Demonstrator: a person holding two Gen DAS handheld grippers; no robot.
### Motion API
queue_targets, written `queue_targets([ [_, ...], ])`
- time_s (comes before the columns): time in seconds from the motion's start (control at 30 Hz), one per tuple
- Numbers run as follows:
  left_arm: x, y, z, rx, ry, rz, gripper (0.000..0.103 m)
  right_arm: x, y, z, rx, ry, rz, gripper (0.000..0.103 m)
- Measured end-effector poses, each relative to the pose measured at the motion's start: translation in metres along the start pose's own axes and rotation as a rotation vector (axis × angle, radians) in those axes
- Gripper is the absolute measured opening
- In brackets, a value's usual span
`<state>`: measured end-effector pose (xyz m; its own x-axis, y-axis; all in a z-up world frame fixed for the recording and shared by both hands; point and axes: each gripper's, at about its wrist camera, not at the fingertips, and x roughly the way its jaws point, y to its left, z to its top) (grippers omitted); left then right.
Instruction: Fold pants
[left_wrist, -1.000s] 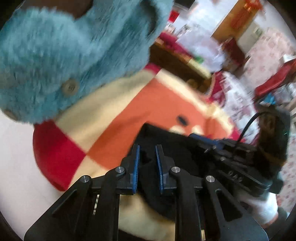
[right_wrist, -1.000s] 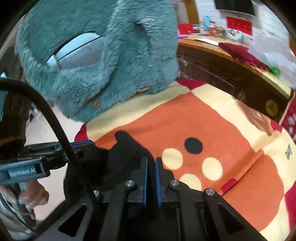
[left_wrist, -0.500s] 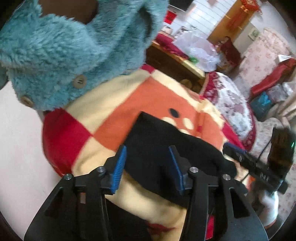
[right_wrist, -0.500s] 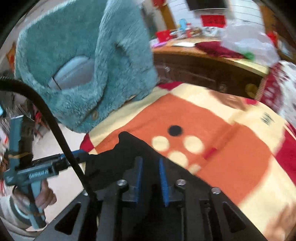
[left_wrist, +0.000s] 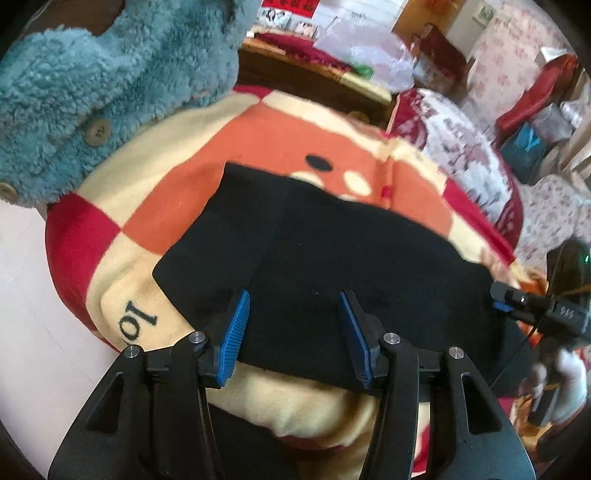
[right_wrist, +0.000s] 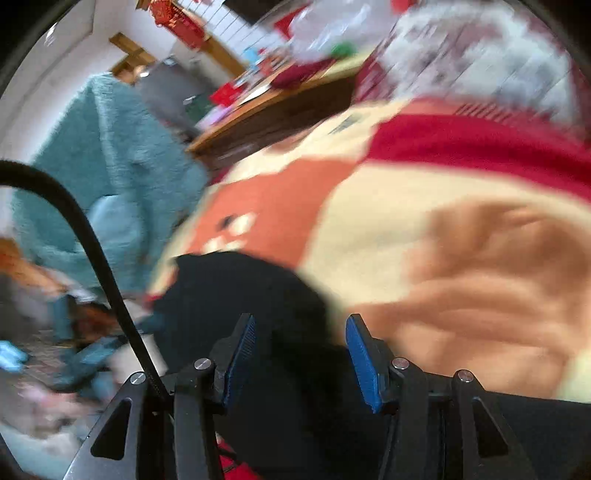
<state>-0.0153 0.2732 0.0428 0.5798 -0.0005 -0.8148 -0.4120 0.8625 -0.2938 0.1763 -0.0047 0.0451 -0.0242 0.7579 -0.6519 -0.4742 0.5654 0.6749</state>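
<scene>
The black pants (left_wrist: 332, 258) lie folded flat on an orange, cream and red blanket (left_wrist: 258, 136). My left gripper (left_wrist: 293, 314) is open and empty, hovering over the near edge of the pants. My right gripper (right_wrist: 301, 345) is open and empty above a black fold of the pants (right_wrist: 240, 295); this view is motion-blurred. The right gripper also shows at the right edge of the left wrist view (left_wrist: 517, 301), beside the pants' right end.
A teal fleece garment with buttons (left_wrist: 74, 92) hangs at the upper left, over the blanket's far corner. A wooden cabinet (left_wrist: 314, 81) with clutter stands behind. A floral bedspread (left_wrist: 461, 147) lies to the right. Pale floor (left_wrist: 29, 314) is at left.
Both grippers have opened and let go of the pants, which now lie flat on the blanket. Both grippers have pulled back; the right one has swung to the right.
</scene>
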Motion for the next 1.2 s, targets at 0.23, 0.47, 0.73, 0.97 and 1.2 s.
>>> queue_targets([
  [0.23, 0.008, -0.009, 0.003, 0.062, -0.015, 0.061, 0.05, 0.02, 0.017, 0.016, -0.008, -0.089, -0.013, 0.037],
  [0.47, 0.011, -0.009, 0.001, 0.081, -0.04, 0.059, 0.05, 0.018, -0.007, 0.002, 0.041, -0.183, -0.125, 0.021],
  [0.73, -0.013, -0.014, 0.008, 0.025, -0.065, 0.014, 0.049, -0.065, -0.001, -0.019, 0.034, -0.282, -0.141, 0.029],
  [0.97, -0.026, -0.057, 0.006, 0.093, -0.022, -0.1, 0.058, -0.149, -0.016, -0.084, 0.087, -0.328, -0.337, 0.052],
  [1.2, -0.008, -0.121, -0.009, 0.205, 0.089, -0.21, 0.058, -0.212, -0.064, -0.168, 0.353, -0.31, -0.485, 0.052],
])
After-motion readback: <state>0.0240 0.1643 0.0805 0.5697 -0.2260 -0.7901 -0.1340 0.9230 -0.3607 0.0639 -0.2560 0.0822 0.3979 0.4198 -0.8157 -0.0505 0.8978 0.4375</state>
